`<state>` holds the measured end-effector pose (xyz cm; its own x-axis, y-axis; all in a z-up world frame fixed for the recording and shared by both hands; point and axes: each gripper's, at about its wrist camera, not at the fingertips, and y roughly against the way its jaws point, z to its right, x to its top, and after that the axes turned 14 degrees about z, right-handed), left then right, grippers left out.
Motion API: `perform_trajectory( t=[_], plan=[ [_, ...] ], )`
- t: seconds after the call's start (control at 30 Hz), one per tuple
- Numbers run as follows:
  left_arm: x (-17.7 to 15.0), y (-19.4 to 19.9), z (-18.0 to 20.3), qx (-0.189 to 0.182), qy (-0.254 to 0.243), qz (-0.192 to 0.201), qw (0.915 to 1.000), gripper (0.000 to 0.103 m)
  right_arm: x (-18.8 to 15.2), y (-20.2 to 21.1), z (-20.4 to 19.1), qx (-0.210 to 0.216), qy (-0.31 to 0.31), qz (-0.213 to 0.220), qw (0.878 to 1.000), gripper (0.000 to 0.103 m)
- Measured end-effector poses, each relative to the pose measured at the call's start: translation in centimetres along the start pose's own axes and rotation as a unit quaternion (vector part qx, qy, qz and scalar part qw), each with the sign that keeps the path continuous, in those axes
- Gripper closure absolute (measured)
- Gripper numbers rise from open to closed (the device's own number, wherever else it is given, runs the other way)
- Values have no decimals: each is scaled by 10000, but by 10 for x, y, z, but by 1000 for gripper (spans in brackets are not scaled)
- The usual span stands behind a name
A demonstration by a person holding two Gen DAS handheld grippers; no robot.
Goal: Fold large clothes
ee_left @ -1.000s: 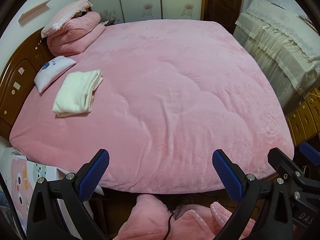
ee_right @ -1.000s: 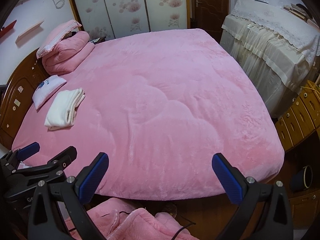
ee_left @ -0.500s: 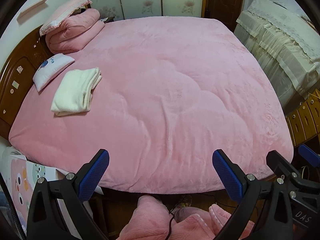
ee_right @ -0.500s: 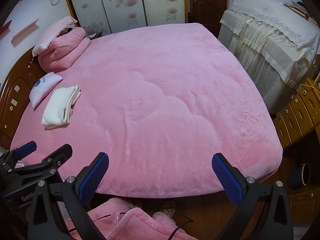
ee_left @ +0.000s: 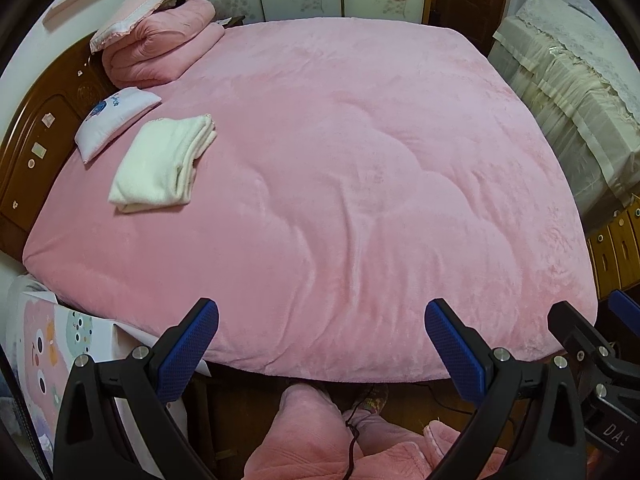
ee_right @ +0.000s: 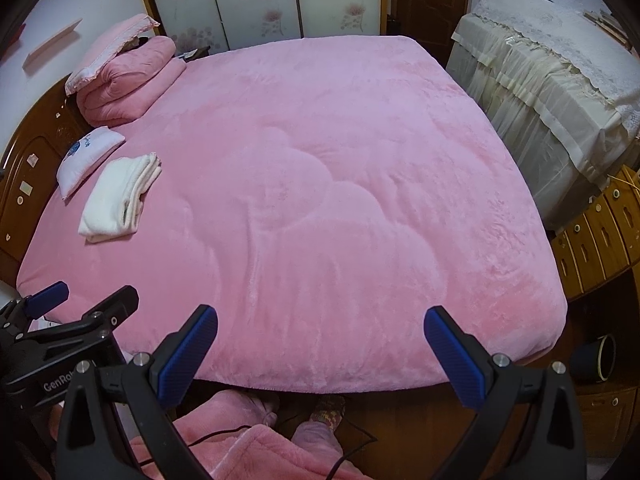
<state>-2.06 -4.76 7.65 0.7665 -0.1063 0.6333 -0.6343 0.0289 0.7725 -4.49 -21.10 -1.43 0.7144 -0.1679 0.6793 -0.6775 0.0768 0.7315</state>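
A folded white garment [ee_left: 164,164] lies on the pink bed cover [ee_left: 340,168] at the left, next to a small white pillow [ee_left: 114,120]; it also shows in the right wrist view [ee_right: 120,196]. My left gripper [ee_left: 322,346] is open and empty, held above the bed's near edge. My right gripper [ee_right: 320,352] is open and empty too, beside it to the right. Each gripper shows in the other's view: the right one [ee_left: 600,344] and the left one [ee_right: 84,312].
A rolled pink quilt with a pink pillow [ee_left: 160,40] sits at the headboard [ee_left: 36,128]. A cloth-covered table [ee_right: 552,72] and wooden drawers [ee_right: 596,232] stand right of the bed. The person's pink-clad legs [ee_left: 312,432] are below the grippers.
Both grippers have drifted slightly, so the bed has shifted a little in both views. Both stay open and empty.
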Motion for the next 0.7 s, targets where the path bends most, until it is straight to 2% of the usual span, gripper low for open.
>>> perform_trajectory(
  t=[0.7],
  plan=[
    [-11,8,3,-84,-45,109,9999,1,-4,6,-4,63,91,57,9999,0]
  ],
)
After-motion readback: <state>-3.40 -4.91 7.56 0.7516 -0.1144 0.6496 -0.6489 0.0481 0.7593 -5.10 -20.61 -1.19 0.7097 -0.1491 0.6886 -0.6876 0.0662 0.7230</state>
